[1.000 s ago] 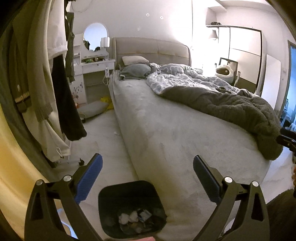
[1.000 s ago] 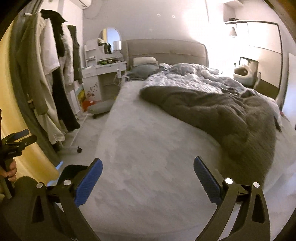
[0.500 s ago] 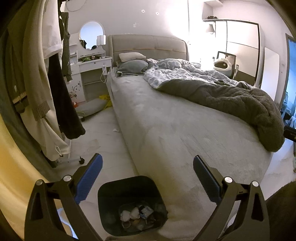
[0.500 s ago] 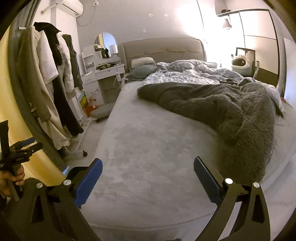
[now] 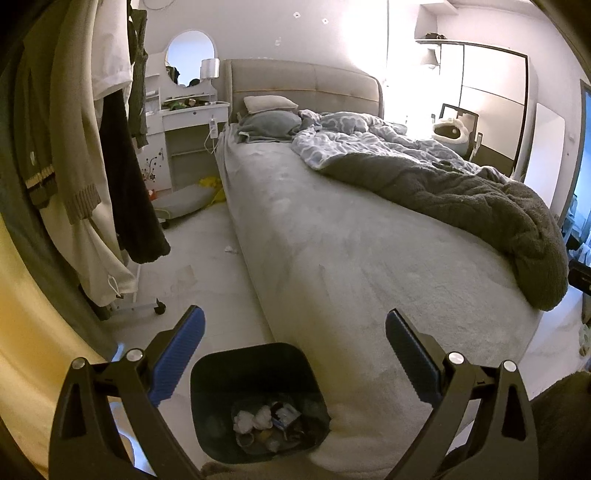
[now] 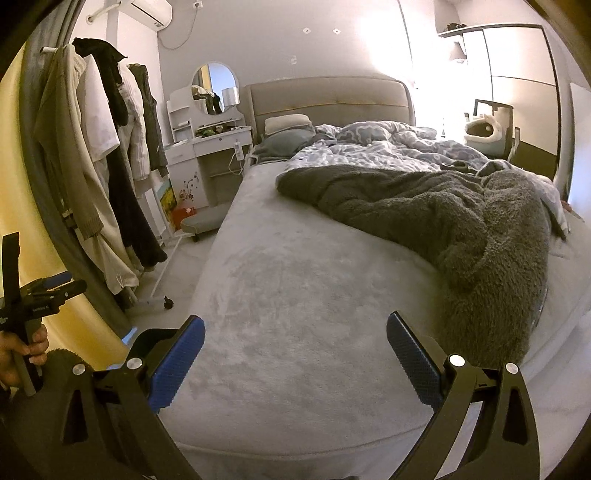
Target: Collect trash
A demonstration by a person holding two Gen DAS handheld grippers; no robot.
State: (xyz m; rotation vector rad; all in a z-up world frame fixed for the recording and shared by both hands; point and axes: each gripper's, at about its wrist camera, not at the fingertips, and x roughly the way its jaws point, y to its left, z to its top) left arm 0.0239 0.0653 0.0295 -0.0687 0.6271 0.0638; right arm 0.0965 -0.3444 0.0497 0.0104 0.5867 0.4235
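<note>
No text can be read. The left hand-held gripper [image 6: 44, 291], seen from the right wrist, bears a small white label, too blurred to make out.

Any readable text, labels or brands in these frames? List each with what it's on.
None can be read.
Left tool, seen from the right wrist view: a small white print on its black body, too blurred to read.
Packaging in the trash bin: a blue and white wrapper, any print too small to read.
Air conditioner: no legible brand.

Spread right gripper [image 6: 295, 354] over bed [image 6: 295, 280]
</note>
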